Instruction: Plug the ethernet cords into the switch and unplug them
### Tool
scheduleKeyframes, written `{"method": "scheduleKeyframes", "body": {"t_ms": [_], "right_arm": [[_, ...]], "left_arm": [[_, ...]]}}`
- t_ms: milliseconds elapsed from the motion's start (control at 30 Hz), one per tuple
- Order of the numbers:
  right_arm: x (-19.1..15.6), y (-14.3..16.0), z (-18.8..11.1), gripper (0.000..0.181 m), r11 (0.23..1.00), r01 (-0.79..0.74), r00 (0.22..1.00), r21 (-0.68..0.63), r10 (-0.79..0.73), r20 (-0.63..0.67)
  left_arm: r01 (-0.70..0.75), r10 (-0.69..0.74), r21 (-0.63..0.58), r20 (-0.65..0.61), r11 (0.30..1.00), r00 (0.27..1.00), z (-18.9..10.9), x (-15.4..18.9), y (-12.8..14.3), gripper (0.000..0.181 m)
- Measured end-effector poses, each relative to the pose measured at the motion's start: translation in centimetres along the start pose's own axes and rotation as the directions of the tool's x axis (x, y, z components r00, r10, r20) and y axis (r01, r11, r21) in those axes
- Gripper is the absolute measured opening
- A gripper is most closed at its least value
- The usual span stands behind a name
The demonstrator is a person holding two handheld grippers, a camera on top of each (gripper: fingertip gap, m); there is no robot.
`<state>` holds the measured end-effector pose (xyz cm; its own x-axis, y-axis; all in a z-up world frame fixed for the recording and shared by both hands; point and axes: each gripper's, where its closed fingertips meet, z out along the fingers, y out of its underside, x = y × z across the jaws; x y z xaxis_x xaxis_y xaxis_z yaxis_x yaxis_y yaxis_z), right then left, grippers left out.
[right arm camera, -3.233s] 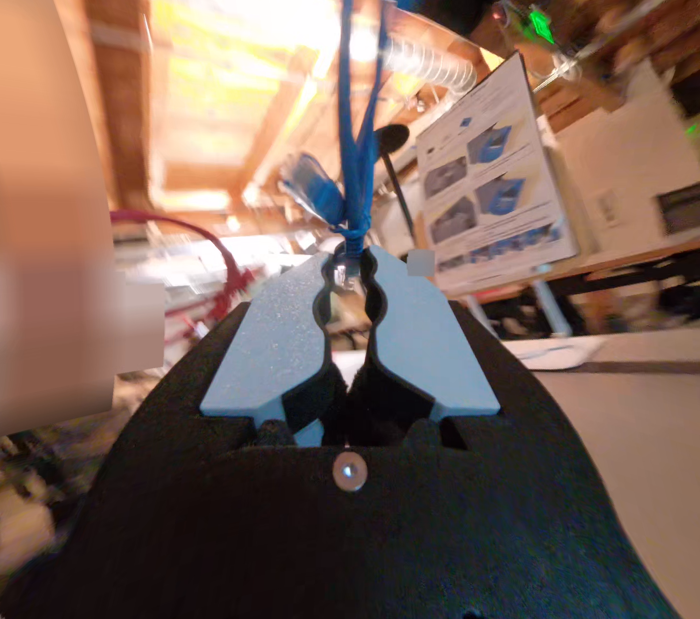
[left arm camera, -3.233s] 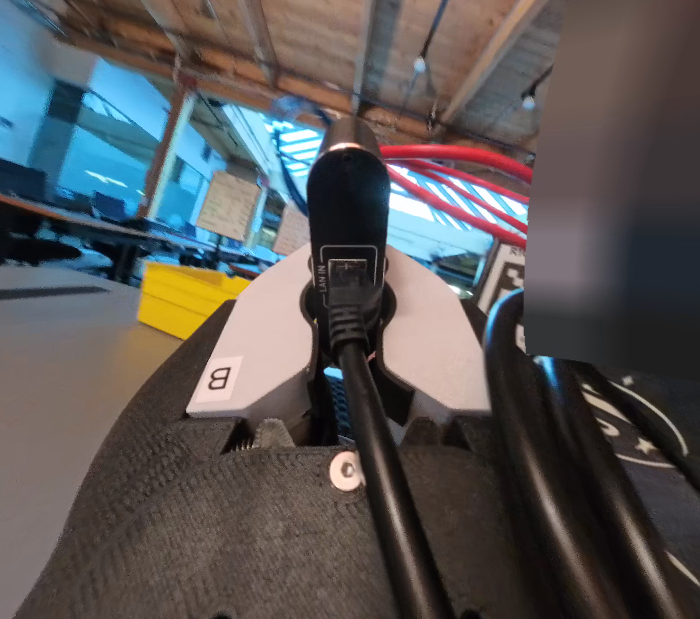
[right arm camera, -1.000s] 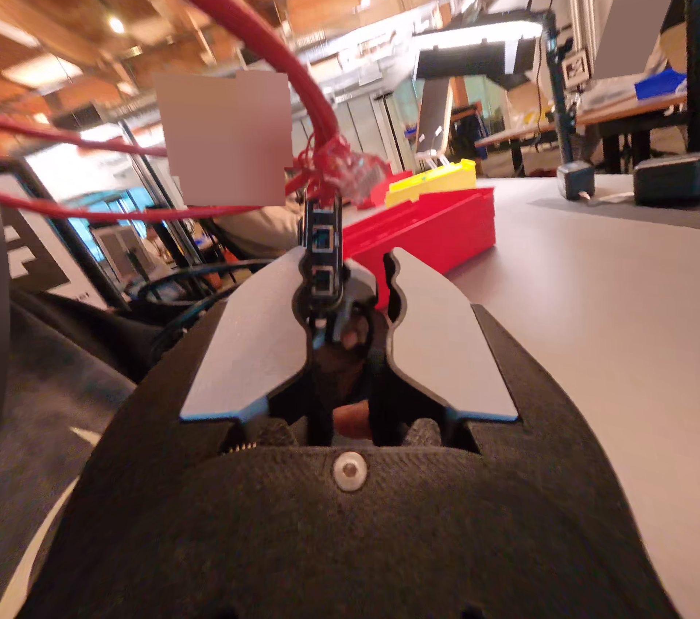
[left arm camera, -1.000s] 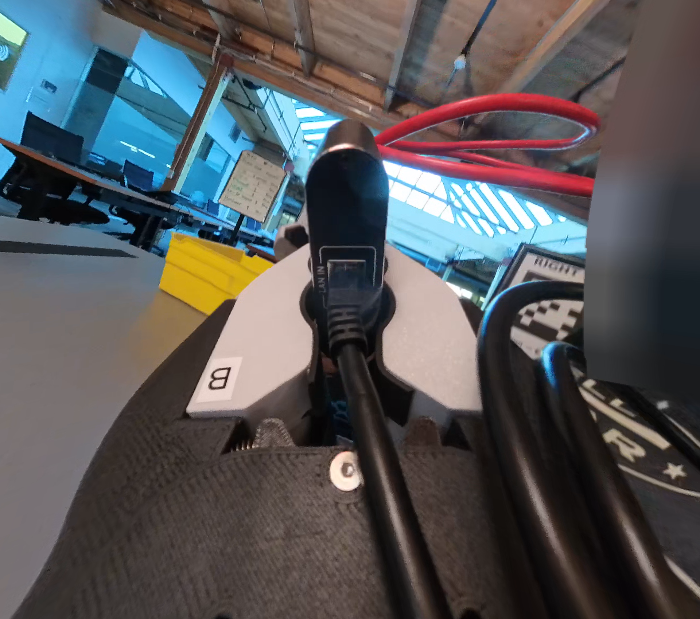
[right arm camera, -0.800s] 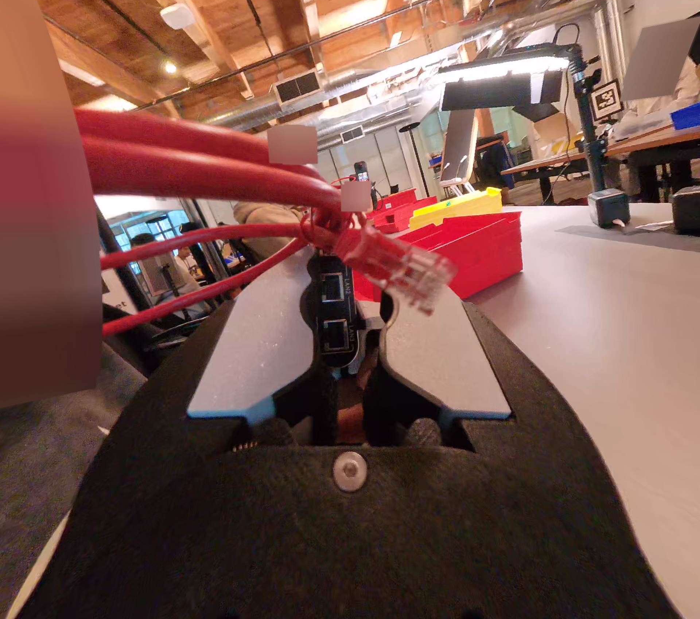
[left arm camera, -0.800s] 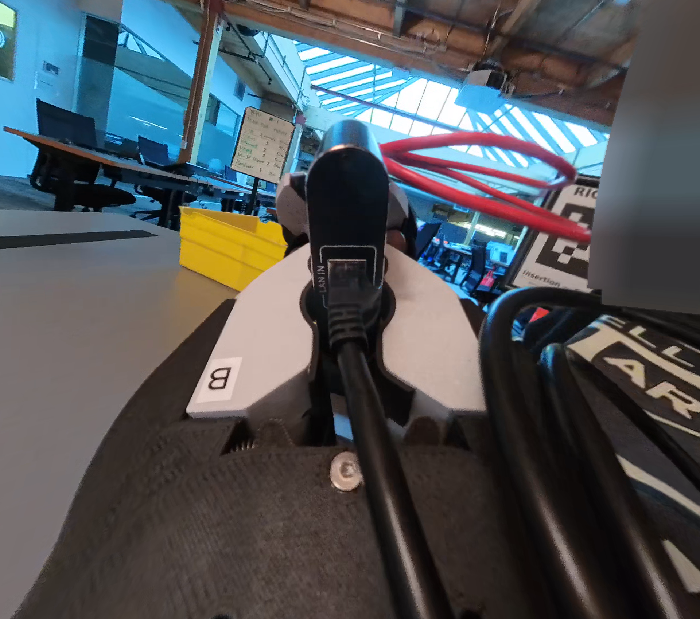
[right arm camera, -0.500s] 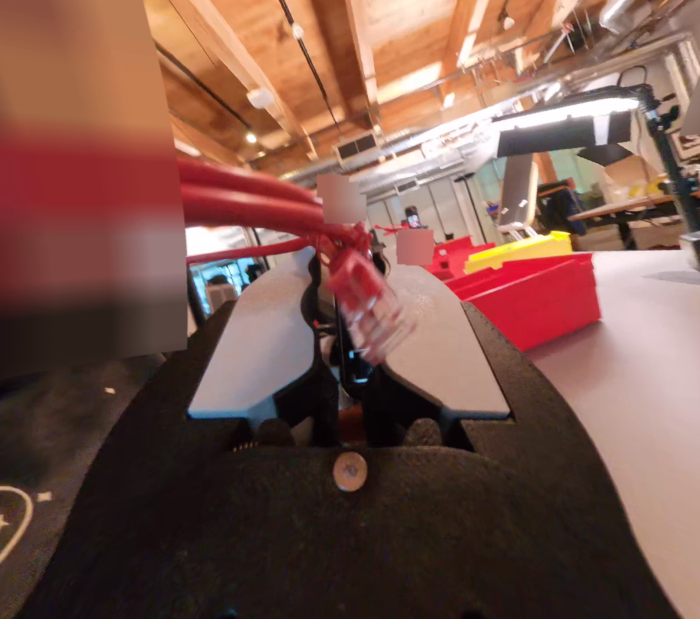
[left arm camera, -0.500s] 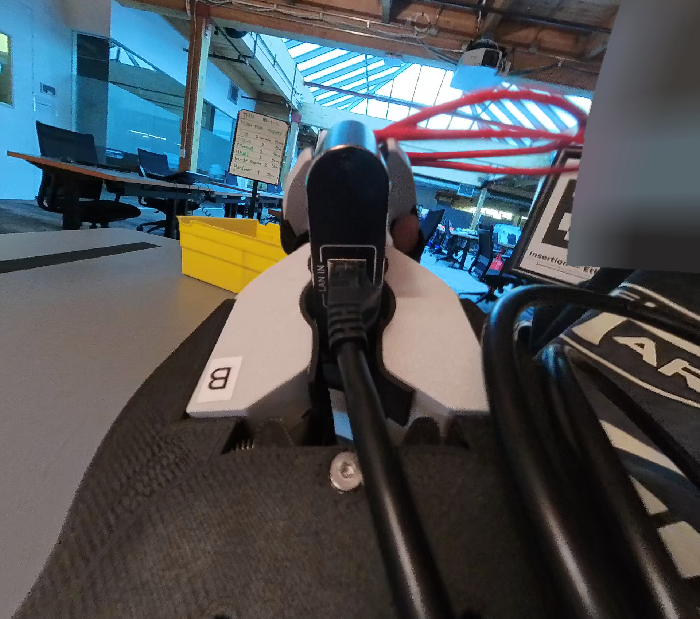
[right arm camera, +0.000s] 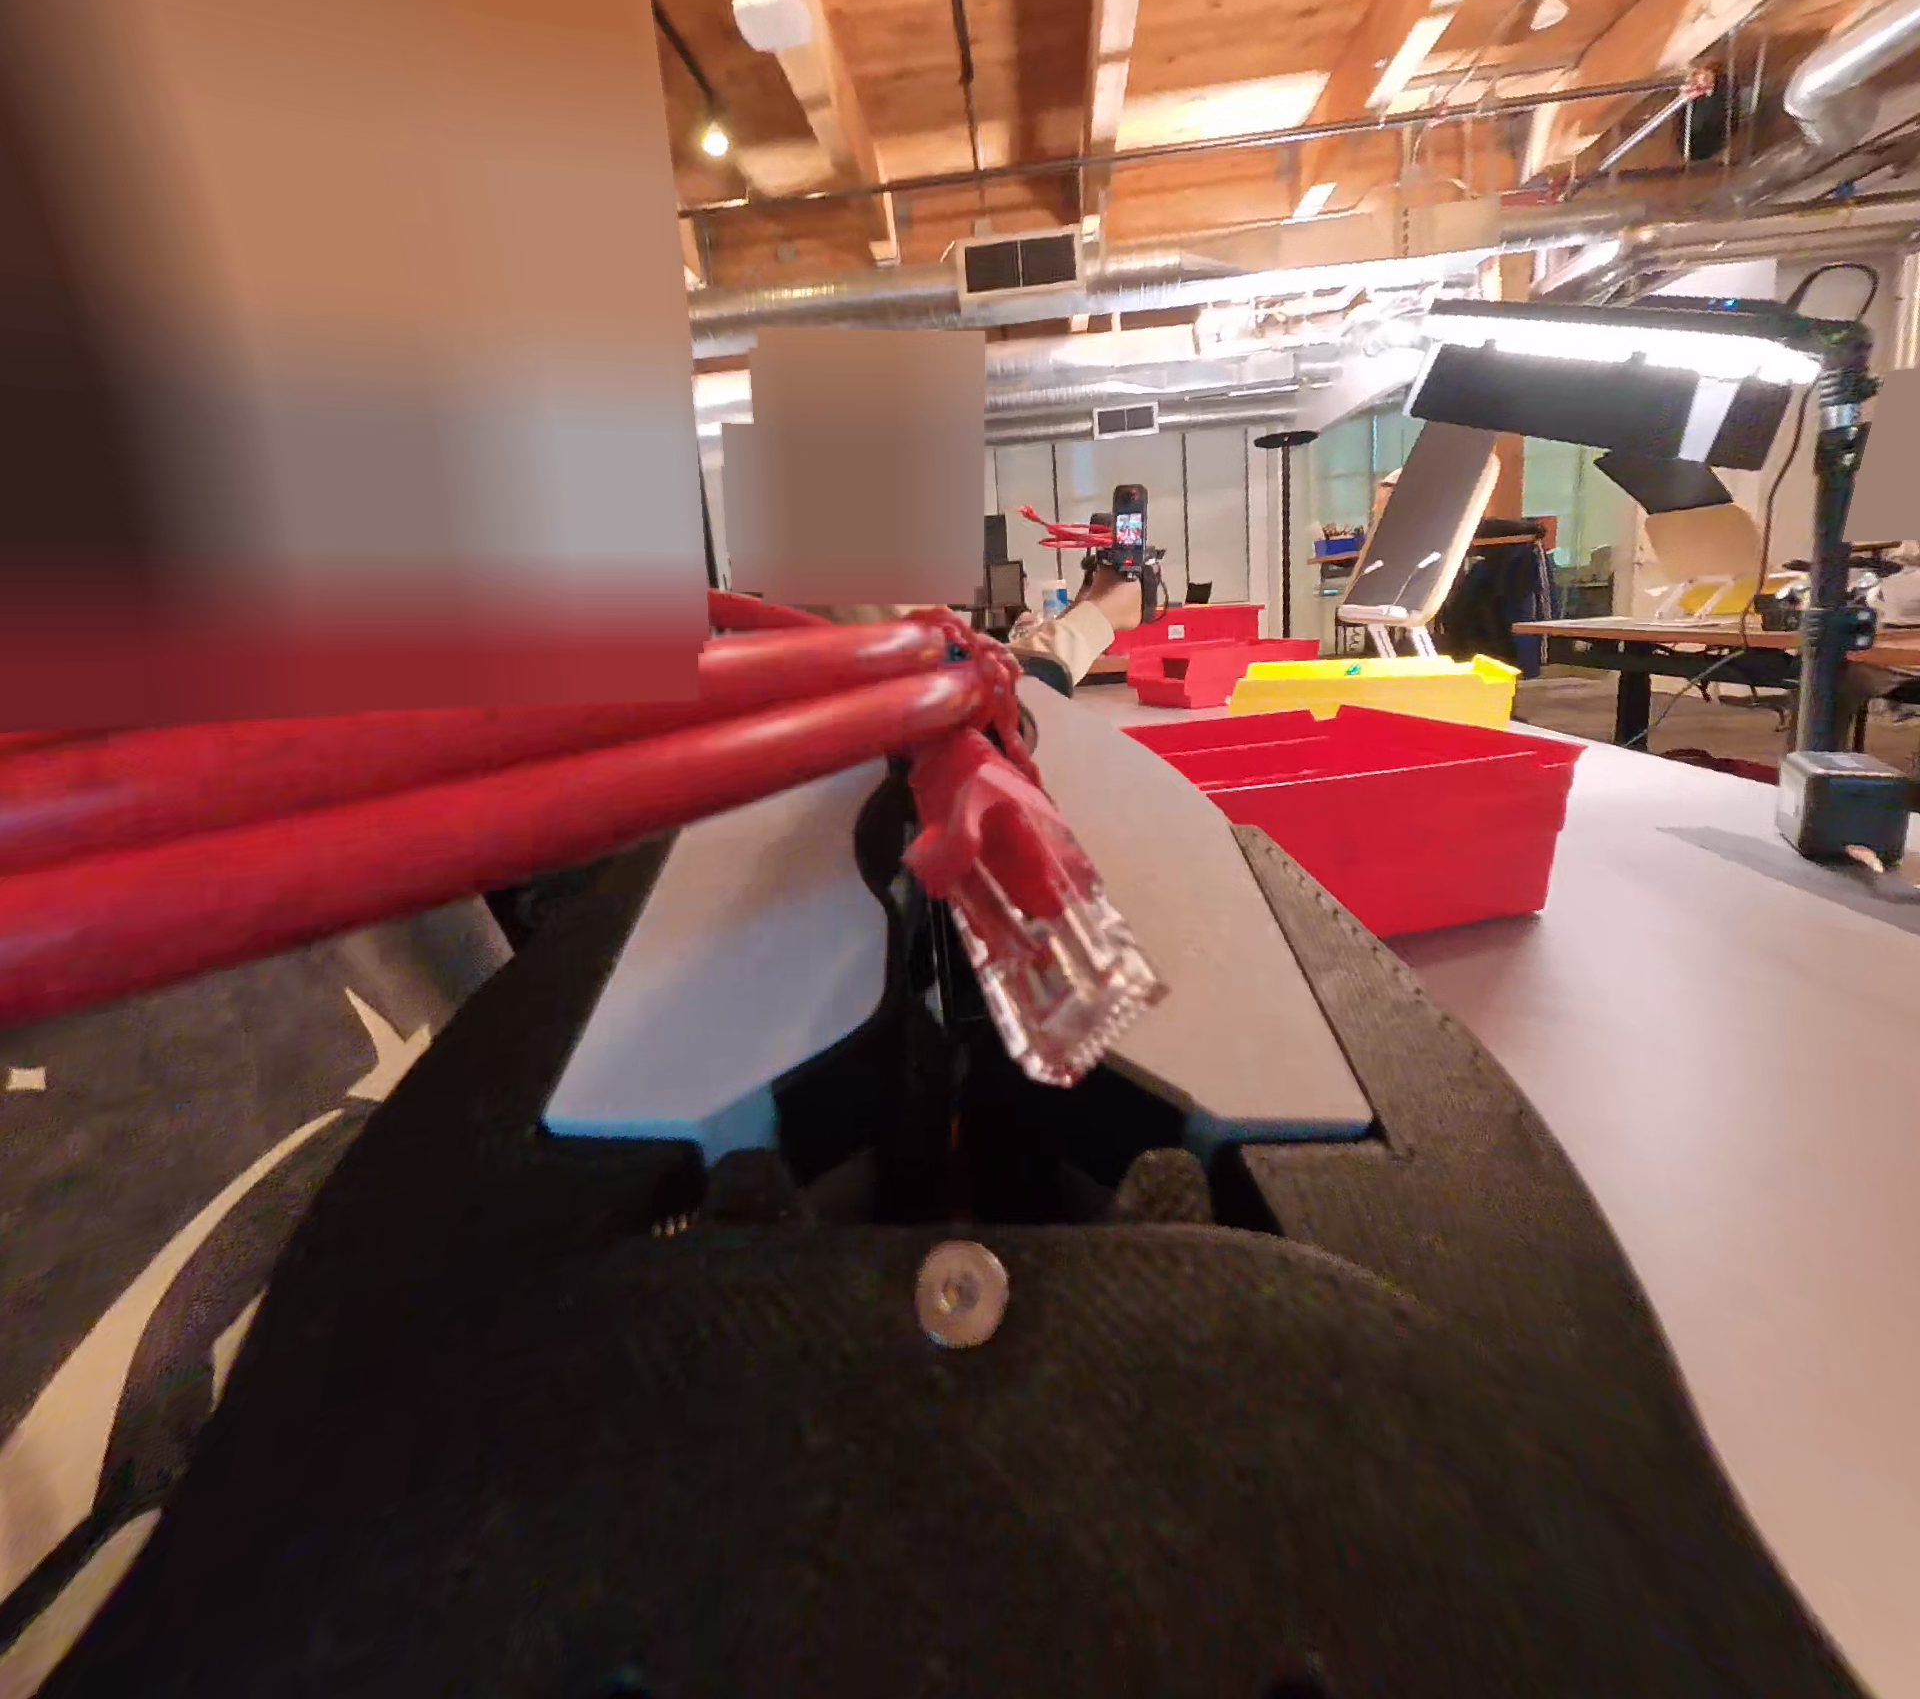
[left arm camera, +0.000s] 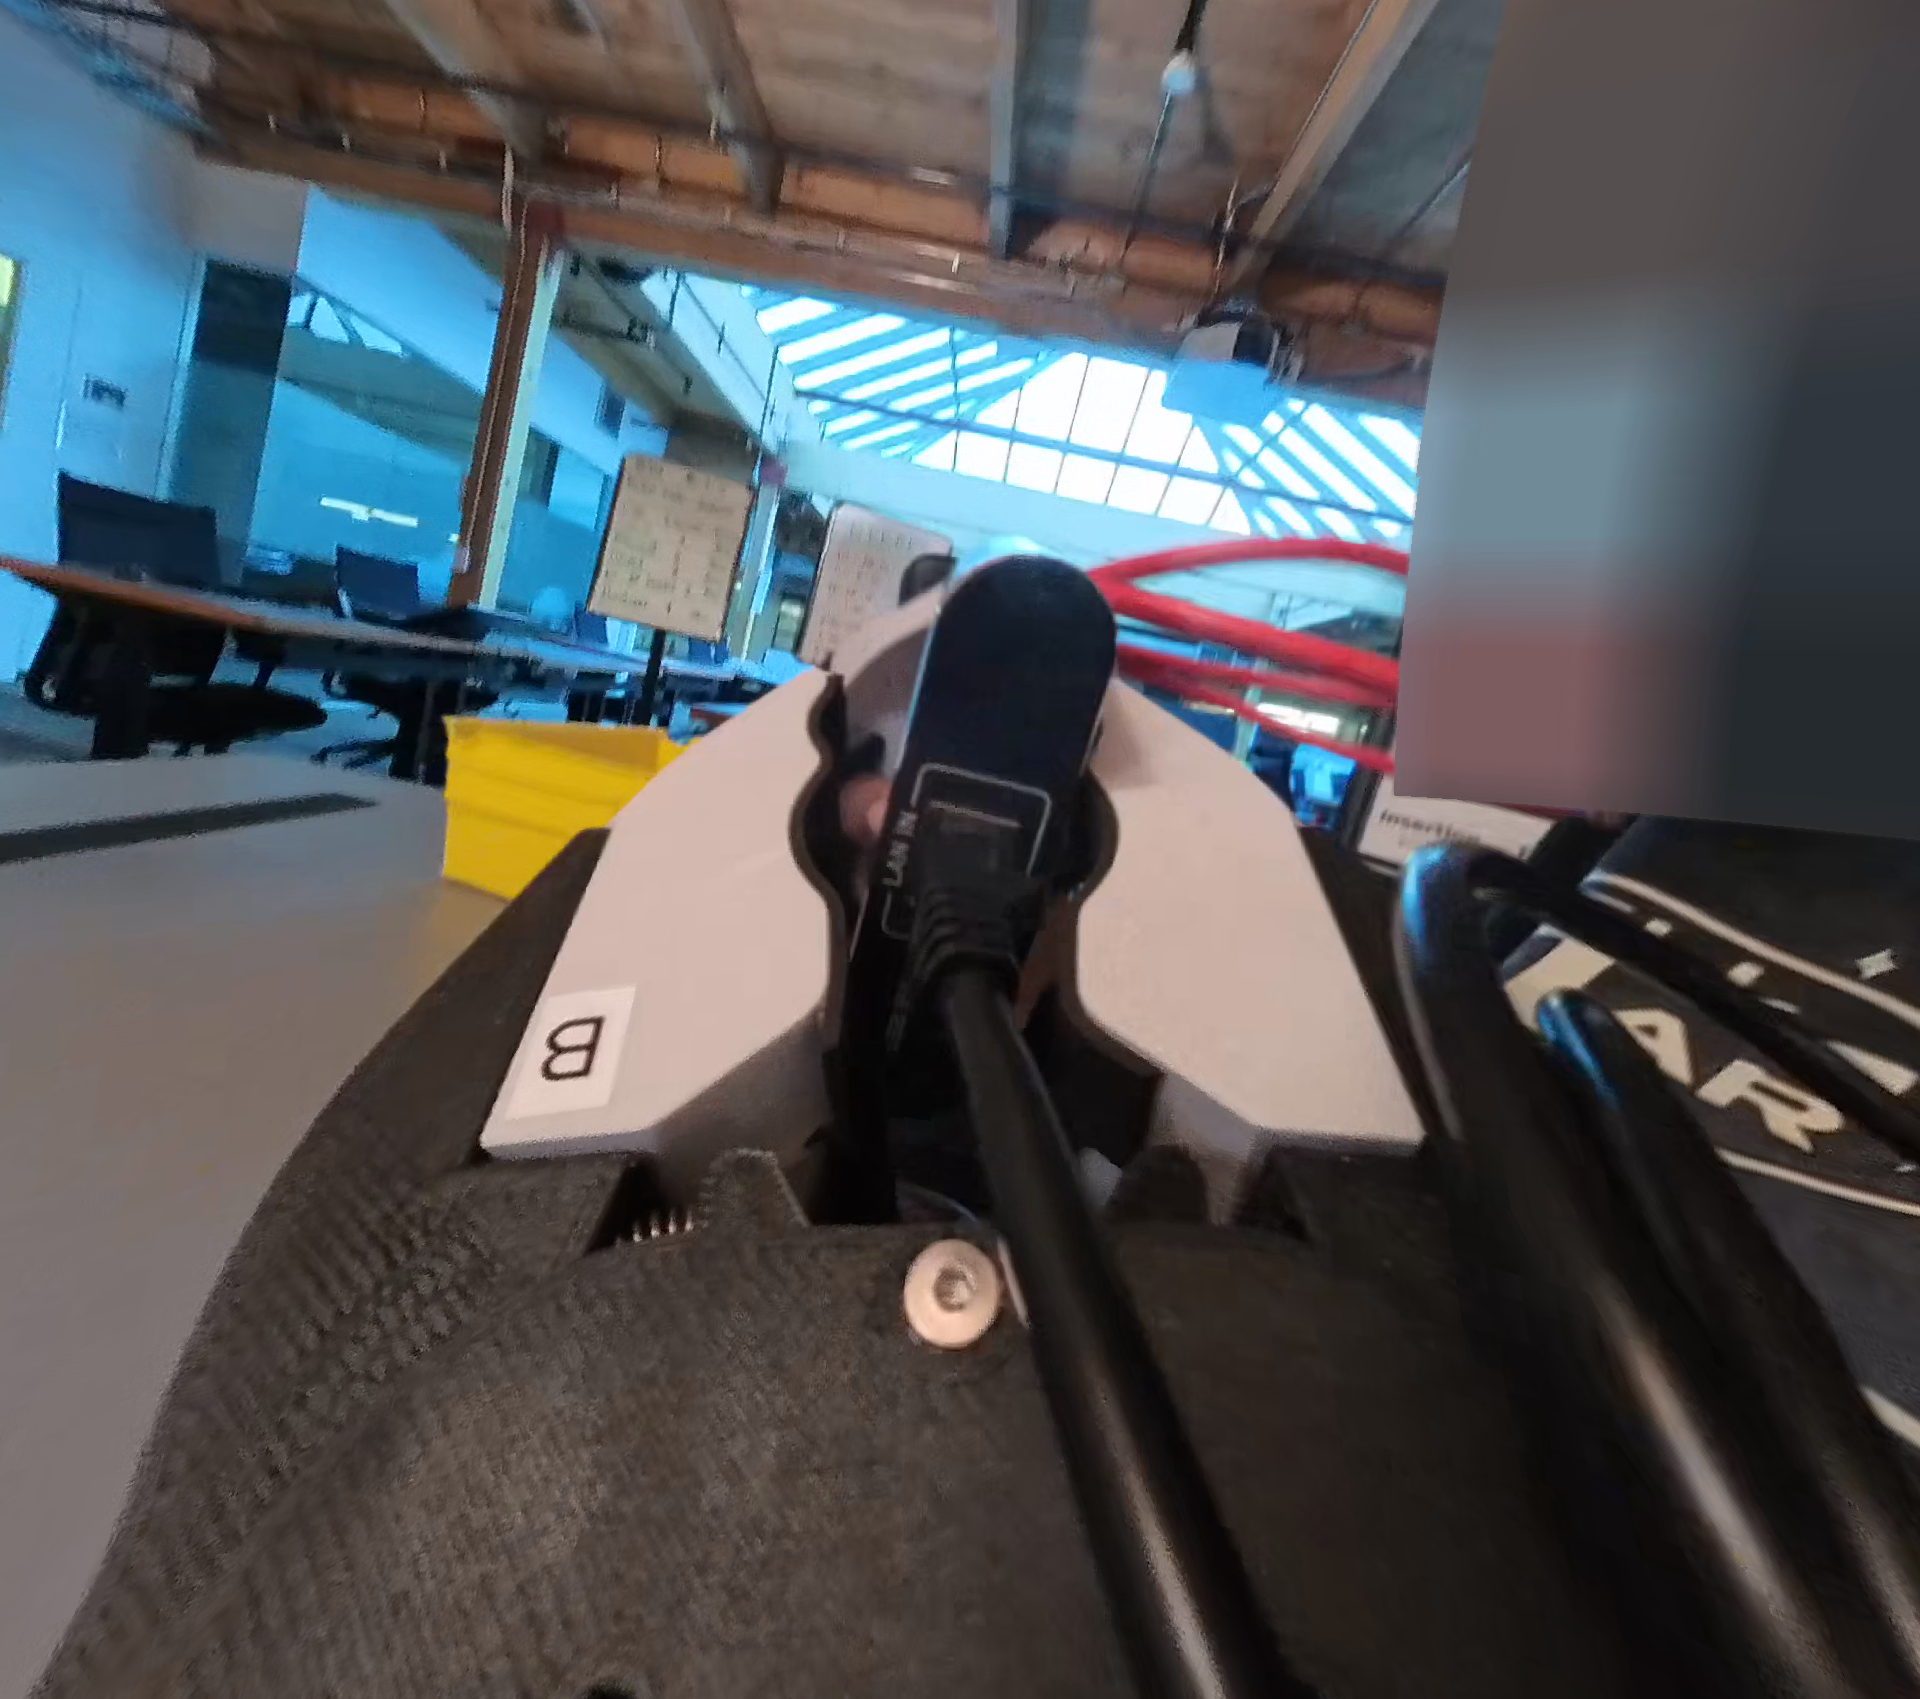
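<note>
Left gripper (left arm camera: 971,802) points level, its jaws clamping the switch (left arm camera: 1003,693).

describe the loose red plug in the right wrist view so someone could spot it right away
Start at the right tool with its two grey fingers in the middle of the right wrist view. The red ethernet cords run in from the left to the fingertips; hanging down from there is the red plug. Unlike the plain cords, it ends in a clear plastic connector.

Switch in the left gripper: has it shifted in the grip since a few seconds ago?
Yes. The switch now leans right and sits lower between the left gripper fingers; before, it stood upright, rising well above their tips.
</note>
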<state>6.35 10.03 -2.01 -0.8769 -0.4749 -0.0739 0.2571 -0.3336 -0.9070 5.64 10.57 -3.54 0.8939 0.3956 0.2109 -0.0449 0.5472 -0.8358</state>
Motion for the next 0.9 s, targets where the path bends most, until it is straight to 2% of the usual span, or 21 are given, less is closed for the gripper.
{"method": "scheduleKeyframes", "body": {"t_ms": [67,133,200,367,467,700,900], "right_arm": [[-0.3,0.0,0.1,0.013,1.0,0.013,1.0,0.002,-0.013,0.01],[-0.4,0.0,0.0,0.014,1.0,0.028,0.999,-0.005,-0.028,0.016],[-0.6,0.0,-0.1,0.016,0.997,0.077,0.997,-0.02,-0.076,0.019],[-1.0,0.3,-0.5,0.017,0.962,0.251,0.968,-0.105,-0.25,0.02],[-1.1,0.3,-0.7,0.017,0.946,0.291,0.956,-0.141,-0.291,0.02],[-0.3,0.3,-0.4,0.016,0.922,0.34,0.933,-0.183,-0.355,-0.057],[0.2,0.1,0.0,0.016,0.91,0.375,0.905,-0.178,-0.401,-0.143]], "left_arm": [[0.004,-0.004,-0.006,-0.034,1.0,0.999,-0.1,0.5,-0.1,0.037],[-0.057,0.056,-0.018,-0.046,0.998,0.997,-0.1,0.9,0.0,0.029],[-0.108,0.107,-0.023,-0.036,0.994,0.994,0.0,1.1,0.1,0.031],[-0.102,0.099,-0.038,-0.074,0.994,0.992,0.0,1.6,0.3,0.028],[-0.113,0.109,-0.053,-0.079,0.992,0.991,0.1,1.7,0.5,0.028],[-0.274,0.276,-0.086,0.01,0.958,0.961,0.0,0.8,0.5,0.027],[-0.294,0.299,-0.079,0.053,0.953,0.953,-0.1,0.4,0.2,0.027]]}}
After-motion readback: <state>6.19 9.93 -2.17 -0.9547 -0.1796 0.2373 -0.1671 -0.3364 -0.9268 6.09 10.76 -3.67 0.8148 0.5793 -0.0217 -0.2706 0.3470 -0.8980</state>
